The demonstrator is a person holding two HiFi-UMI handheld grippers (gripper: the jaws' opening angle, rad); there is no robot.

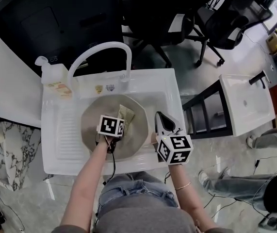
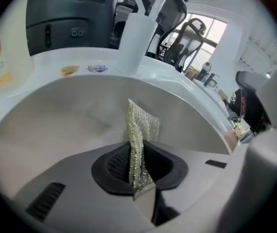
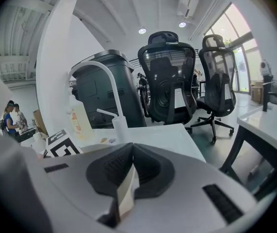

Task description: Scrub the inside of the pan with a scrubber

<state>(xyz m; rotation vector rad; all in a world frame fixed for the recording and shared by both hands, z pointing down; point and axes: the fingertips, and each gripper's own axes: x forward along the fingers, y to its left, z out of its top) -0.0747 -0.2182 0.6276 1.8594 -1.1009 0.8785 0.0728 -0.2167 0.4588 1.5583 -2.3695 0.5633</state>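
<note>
1. Inside the white sink, near the faucet, the grey pan lies flat in the basin.
2. Over the pan's middle, the left gripper has its jaws clamped tight on the glittery mesh scrubber, which sticks out toward the pan's far inner wall.
3. Just right of the pan's rim, the right gripper has its jaws pressed together with nothing between them.

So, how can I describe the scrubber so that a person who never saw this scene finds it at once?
Find the white sink with the tall curved faucet; a round grey pan sits in it. Over the pan's inside, the left hand-held gripper pinches the scrubber between its jaws. It alone is a glittery, silver-green mesh pad; the things beside it are smooth and plain.
</note>
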